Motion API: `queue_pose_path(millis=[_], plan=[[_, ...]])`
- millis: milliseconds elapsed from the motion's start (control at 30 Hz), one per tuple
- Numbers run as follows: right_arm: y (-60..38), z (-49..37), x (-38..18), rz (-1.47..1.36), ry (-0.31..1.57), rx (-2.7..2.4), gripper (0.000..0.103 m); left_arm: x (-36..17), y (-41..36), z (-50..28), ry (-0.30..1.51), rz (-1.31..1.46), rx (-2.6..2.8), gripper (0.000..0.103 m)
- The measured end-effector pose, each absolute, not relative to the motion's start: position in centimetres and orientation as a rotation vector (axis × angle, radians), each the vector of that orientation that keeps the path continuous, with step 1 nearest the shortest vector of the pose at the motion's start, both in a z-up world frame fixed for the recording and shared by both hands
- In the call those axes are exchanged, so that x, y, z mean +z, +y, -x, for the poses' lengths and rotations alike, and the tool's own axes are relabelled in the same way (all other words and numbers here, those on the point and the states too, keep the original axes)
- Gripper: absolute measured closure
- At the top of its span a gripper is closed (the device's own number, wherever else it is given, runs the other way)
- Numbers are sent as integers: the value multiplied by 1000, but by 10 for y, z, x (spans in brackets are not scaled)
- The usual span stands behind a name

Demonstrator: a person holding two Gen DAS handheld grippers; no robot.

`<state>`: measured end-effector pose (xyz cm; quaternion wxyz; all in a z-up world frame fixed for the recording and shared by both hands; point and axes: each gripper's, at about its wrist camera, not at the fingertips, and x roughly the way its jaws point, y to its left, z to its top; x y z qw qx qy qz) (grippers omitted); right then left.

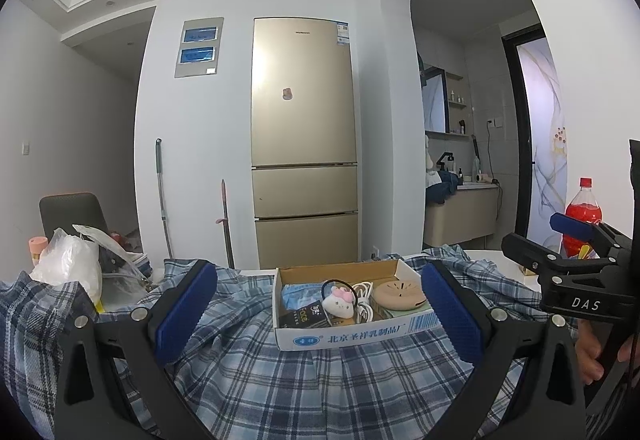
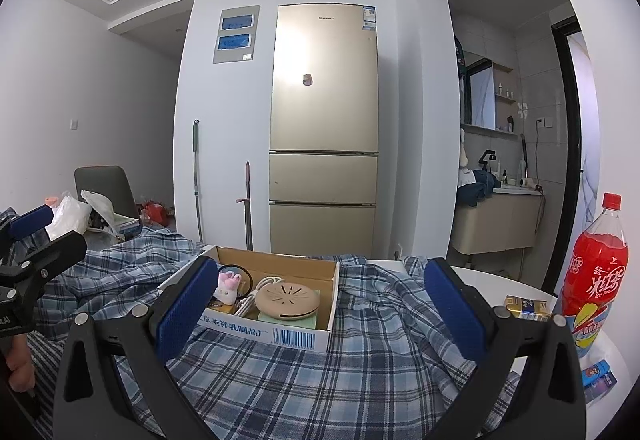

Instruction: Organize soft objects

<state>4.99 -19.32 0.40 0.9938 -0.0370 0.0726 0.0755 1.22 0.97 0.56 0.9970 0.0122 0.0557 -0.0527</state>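
Both grippers hover just above the plaid shirt [image 1: 320, 372], jaws spread wide, holding nothing. The left gripper [image 1: 320, 314] points straight at the cardboard box [image 1: 348, 334]; the right gripper [image 2: 320, 310] sits beside it, further toward the red bottle [image 2: 596, 272].

The shirt lies crumpled across the white surface [image 2: 532, 284], bunched into ridges on both sides. The box sits on top of the cloth, near the middle. Inside it: a small plush toy [image 1: 340, 302], a white cable [image 1: 362, 300], a round beige disc [image 1: 398, 296] and a dark packet [image 1: 302, 318].

My read: the step is getting a hold on the shirt to fold or tidy it, and the box is pinning it.

How to do it well:
- Deal with the box first. Pulling cloth with it on top likely tips or drags it, spilling the contents.
- Pinch at a raised ridge, not flat fabric. Flat cloth gives the pads nothing to bite.
- Grab two points well apart, one per gripper, so the fabric tensions evenly when lifted.
- Keep the right side clear of the bottle and the small yellow box [image 2: 526, 308] next to it; a dragged hem could topple the bottle.
- The plastic bag [image 1: 68, 266] on the left rests against the cloth edge, so watch for snagging there.

I cannot tell where the collar or sleeves are from here.
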Motion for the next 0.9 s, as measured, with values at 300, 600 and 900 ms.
queue_pose_path(millis=[300, 600, 900], plan=[[-193, -50, 4, 74, 145, 151, 0, 6, 10, -12, 113, -26, -104, 0], [-193, -50, 4, 75, 146, 151, 0, 7, 10, -12, 103, -26, -102, 0], [-194, -50, 4, 75, 146, 151, 0, 6, 10, -12, 102, -27, -103, 0]])
